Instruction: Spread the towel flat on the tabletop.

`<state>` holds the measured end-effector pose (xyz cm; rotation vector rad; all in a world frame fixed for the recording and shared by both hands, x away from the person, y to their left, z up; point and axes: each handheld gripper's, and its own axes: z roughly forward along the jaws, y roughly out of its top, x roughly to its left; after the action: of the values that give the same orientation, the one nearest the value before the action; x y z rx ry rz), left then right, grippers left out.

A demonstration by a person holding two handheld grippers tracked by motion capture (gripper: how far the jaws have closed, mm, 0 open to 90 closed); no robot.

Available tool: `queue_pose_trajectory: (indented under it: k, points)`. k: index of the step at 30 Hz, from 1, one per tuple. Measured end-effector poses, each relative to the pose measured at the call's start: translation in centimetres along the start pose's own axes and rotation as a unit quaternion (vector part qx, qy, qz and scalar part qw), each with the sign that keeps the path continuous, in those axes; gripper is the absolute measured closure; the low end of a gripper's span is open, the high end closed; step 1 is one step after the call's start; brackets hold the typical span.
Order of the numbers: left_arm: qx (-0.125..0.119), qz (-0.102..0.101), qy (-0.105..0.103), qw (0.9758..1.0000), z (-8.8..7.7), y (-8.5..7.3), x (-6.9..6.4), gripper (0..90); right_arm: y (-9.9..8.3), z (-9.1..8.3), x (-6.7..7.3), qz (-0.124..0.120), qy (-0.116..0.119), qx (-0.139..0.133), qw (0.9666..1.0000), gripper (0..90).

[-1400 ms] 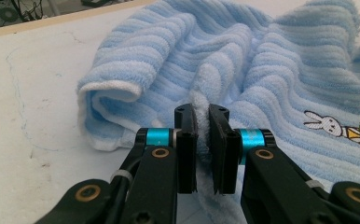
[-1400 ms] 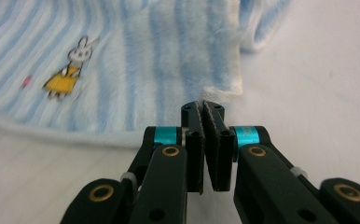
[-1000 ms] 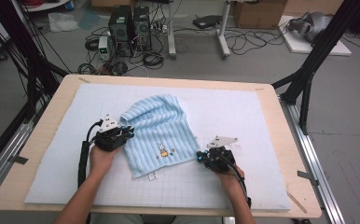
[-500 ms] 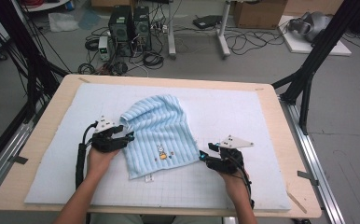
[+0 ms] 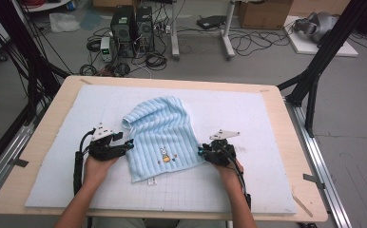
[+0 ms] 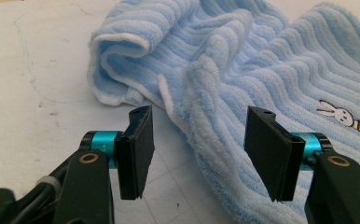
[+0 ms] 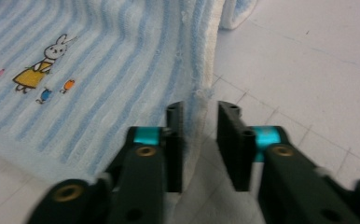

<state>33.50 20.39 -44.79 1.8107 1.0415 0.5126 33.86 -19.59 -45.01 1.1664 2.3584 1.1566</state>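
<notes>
No words, brand names or numbers can be read anywhere I look. The nearest thing to a sign is the small embroidered picture on the blue towel (image 5: 160, 135) in front of me: a white rabbit in a yellow dress (image 7: 42, 63), with tiny pink, orange and blue shapes beside it, seen past my right gripper's camera and again, partly cut off, at the edge of my left gripper's view. A little white tag (image 5: 151, 181) sticks out of the towel's near hem, too small for me to make out any print. The mat (image 5: 267, 142) under my hands carries a plain grid of lines, without figures.
</notes>
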Motion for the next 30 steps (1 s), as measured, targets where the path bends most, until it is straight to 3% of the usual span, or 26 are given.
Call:
queue_pose_trajectory:
  k: [1,6,14,20,26,28,30]
  points:
    - [0.003,0.0,0.0,1.0,0.0,0.0,0.0,42.7,-0.1,-0.1,-0.1,-0.001,0.008,0.004,1.0,87.0]
    - [0.006,0.003,-0.002,1.0,-0.2,-0.2,-0.2,43.8,-1.0,-1.2,0.4,-0.011,0.016,0.007,0.9998,87.9]
    - [0.008,0.004,-0.002,1.0,-1.3,-0.8,-1.2,43.8,-3.6,-3.7,1.8,-0.001,0.026,-0.003,0.9997,87.7]
    - [0.011,0.007,-0.009,0.9999,-2.0,-1.3,-2.2,44.5,-4.5,-4.8,2.9,-0.007,0.026,0.004,0.9996,87.8]
    - [0.016,0.012,-0.025,0.9995,-2.6,-1.7,-2.8,45.4,-5.3,-5.6,4.3,-0.022,0.049,0.008,0.9985,87.5]
    - [0.021,0.014,-0.031,0.9992,-2.6,-1.7,-2.9,46.0,-5.6,-5.7,4.5,-0.032,0.058,0.004,0.9978,84.7]
    - [0.024,0.017,-0.036,0.9989,-2.6,-1.8,-3.1,48.3,-5.6,-5.8,4.5,-0.027,0.057,-0.009,0.998,69.6]
